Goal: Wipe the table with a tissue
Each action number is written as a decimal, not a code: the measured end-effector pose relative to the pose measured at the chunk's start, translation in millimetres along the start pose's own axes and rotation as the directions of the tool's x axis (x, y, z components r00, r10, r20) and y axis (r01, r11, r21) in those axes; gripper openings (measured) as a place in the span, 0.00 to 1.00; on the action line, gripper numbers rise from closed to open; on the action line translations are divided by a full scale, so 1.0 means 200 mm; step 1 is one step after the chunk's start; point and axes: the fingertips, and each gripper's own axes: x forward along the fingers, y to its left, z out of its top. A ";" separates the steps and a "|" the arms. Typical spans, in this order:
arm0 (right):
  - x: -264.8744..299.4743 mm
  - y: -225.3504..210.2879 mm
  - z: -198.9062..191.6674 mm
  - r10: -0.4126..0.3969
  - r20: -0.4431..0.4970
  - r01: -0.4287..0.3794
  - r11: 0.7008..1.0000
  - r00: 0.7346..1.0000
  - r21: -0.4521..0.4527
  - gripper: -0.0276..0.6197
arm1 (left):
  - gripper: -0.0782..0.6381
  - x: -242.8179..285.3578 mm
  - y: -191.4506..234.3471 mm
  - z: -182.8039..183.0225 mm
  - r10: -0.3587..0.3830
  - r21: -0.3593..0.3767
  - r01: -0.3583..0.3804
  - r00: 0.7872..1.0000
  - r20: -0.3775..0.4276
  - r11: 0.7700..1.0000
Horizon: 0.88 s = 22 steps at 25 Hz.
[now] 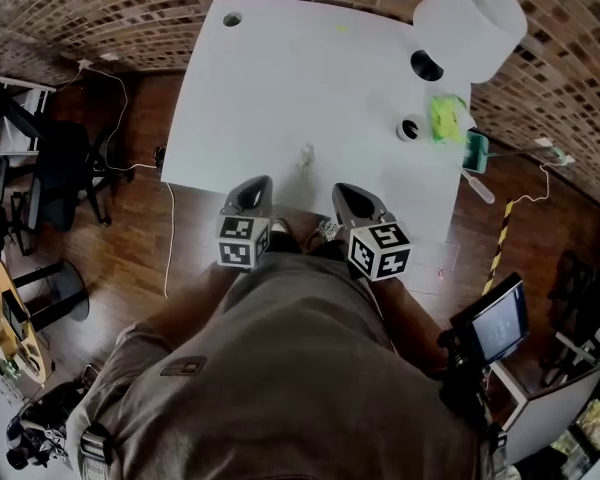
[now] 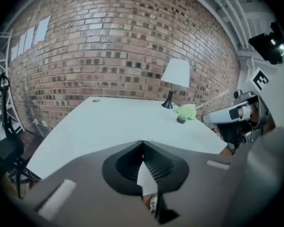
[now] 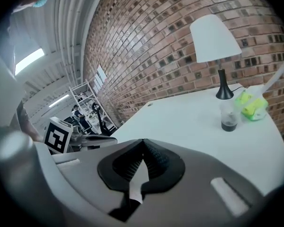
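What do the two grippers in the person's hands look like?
Both the left gripper and the right gripper have smooth grey shells, black ribbed fingers, and a white cube bearing black square markers.

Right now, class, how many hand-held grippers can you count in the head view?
2. The left gripper is at the white table's near edge. The right gripper is beside it, to its right, at the same edge. None appears hidden.
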 end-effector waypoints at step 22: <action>-0.22 0.48 -0.19 -0.179 0.134 0.182 0.983 0.975 -0.005 0.06 | 0.11 -0.47 0.06 -0.03 -0.199 0.057 0.192 0.966 0.167 0.980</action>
